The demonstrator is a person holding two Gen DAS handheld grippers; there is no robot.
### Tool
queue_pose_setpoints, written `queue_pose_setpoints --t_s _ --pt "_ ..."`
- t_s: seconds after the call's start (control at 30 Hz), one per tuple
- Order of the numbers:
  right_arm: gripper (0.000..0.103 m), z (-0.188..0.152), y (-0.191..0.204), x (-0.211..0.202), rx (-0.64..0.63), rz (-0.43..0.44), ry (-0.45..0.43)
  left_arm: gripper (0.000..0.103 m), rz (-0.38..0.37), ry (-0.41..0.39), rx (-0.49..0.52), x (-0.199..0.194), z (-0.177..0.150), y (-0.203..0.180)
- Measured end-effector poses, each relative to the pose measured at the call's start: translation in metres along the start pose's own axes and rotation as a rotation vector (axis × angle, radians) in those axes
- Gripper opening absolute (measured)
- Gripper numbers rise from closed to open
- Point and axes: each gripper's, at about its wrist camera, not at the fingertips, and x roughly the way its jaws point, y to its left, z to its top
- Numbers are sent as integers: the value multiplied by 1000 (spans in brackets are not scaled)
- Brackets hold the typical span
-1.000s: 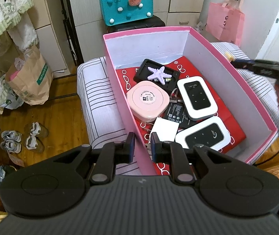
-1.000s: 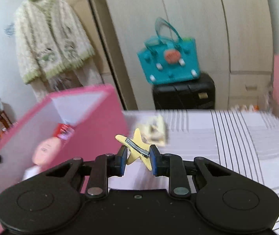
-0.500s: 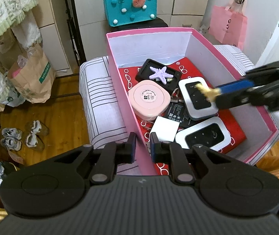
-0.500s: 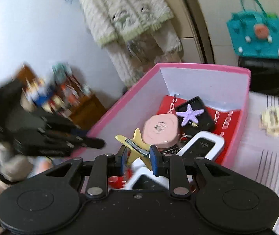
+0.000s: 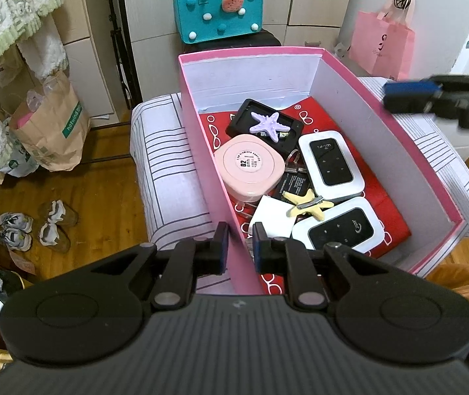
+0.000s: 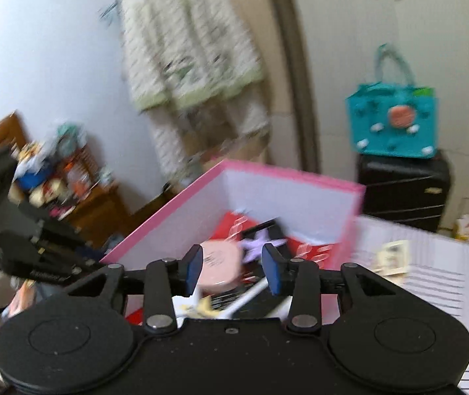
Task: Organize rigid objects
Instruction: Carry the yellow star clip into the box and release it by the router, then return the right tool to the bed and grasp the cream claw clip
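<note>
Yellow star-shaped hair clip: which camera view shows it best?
The left wrist view: the yellow star-shaped hair clip lies sharp and whole among the devices in the pink box. The right wrist view catches only a blurred yellow tip.

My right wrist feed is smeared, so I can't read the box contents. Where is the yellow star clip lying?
Observer: The yellow star clip lies inside the pink box, across a white block and the edge of the nearer white router.
Operator: Is my right claw clear of it?
Observer: Yes. The left wrist view shows the right claw above the box's right wall, apart from the clip. Its jaws are opening with nothing between them.
Operator: And the left claw?
Observer: The left claw is pinching the box's near left wall.
</note>
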Motion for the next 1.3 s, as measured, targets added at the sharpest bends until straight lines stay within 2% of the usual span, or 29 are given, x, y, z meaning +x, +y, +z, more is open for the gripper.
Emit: queue_pose_setpoints --t_s 0.13,0.3,0.37,0.5,0.7,0.77,0.9,0.93,0.97,1.0,1.03,1.2,1.3 --pt "47 -3 -32 -22 26 -144 -61 15 -1 0 -9 0 0 1" --pt "49 -13 -82 -22 65 -276 -79 15 13 4 -12 1 1 -2" --pt "59 -18 -98 -15 67 -293 -76 15 13 7 -15 1 2 -2" --pt "63 -32 -118 14 19 -302 -44 15 14 10 -24 2 2 -1" --pt "69 -48 -124 58 -46 -280 21 15 14 22 -33 3 4 -1" --pt "73 -49 -123 74 -80 -301 33 15 14 25 -38 4 4 0" --pt "73 -43 -123 102 -86 -346 38 15 10 38 -34 6 5 1" --pt "72 -41 -125 105 -74 -344 36 15 8 40 -37 6 5 1" --pt "56 -41 -127 107 -61 -340 38 15 6 42 -40 6 6 2" --pt "50 -40 -129 110 -42 -331 62 15 5 42 -42 6 6 2" --pt "50 -39 -130 111 -24 -326 76 15 5 41 -41 5 6 1" --pt "49 -37 -131 80 75 -309 -36 15 -2 37 -41 4 5 2" --pt "50 -29 -125 49 142 -256 -117 15 -2 34 -39 5 4 2"
